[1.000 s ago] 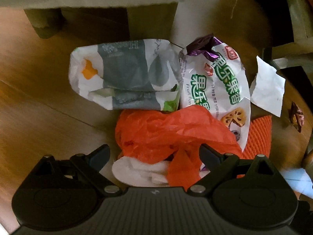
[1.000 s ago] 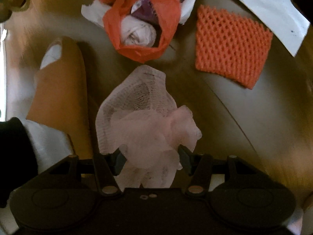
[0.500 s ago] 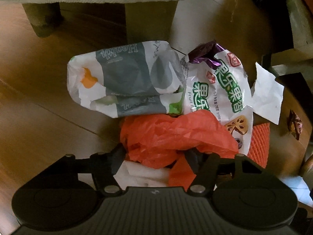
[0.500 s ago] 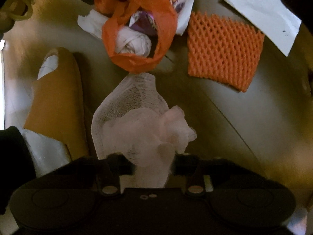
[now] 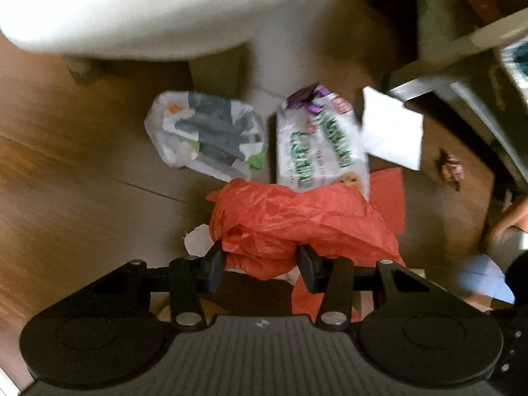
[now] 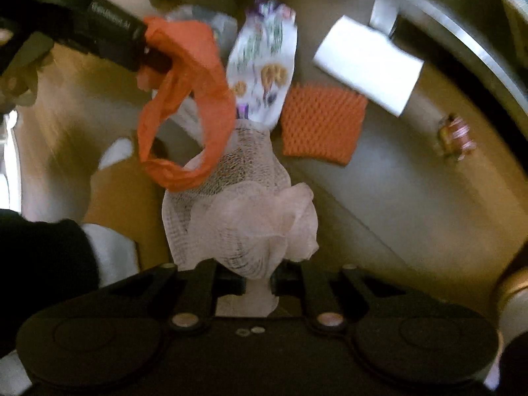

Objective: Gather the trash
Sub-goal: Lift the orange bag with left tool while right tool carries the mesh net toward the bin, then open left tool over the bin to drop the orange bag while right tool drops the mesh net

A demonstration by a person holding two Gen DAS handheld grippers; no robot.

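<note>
My left gripper is shut on a crumpled orange plastic bag and holds it off the wooden floor; in the right wrist view the bag hangs open from that gripper. My right gripper is shut on a white foam fruit net, just below the bag's mouth. On the floor lie a grey-and-white snack bag, a white-and-green snack bag, an orange foam net, a white paper and a small brown wrapper.
A white round seat on legs stands over the far trash. Metal-framed furniture runs along the right. My brown slipper is on the floor at the left of the right wrist view.
My left gripper closed on the orange bag and lifted it off the floor. My right gripper closed on the white net and raised it toward the bag's mouth.
</note>
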